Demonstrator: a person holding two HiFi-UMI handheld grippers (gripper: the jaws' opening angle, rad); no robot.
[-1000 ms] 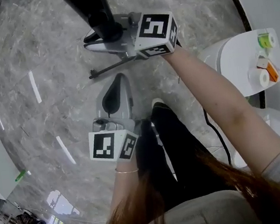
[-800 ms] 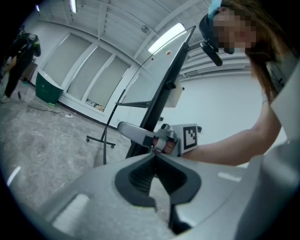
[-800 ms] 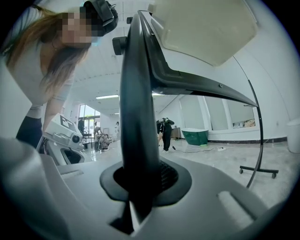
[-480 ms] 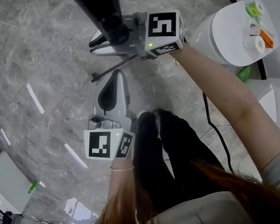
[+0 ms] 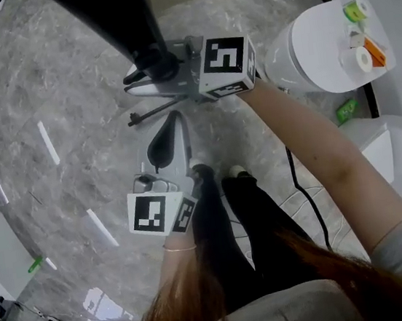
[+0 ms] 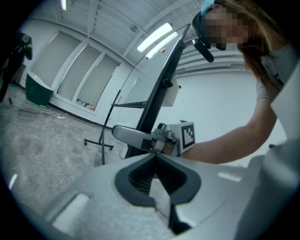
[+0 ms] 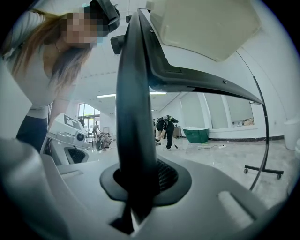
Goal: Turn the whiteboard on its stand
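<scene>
Right gripper clamps the whiteboard frame, its top cut off; left gripper closed, empty.

My right gripper has its jaws pressed onto the black frame of the whiteboard, whose panel leans overhead. The stand's wheeled foot rests on the marble floor at right. My left gripper shows at left.
</scene>
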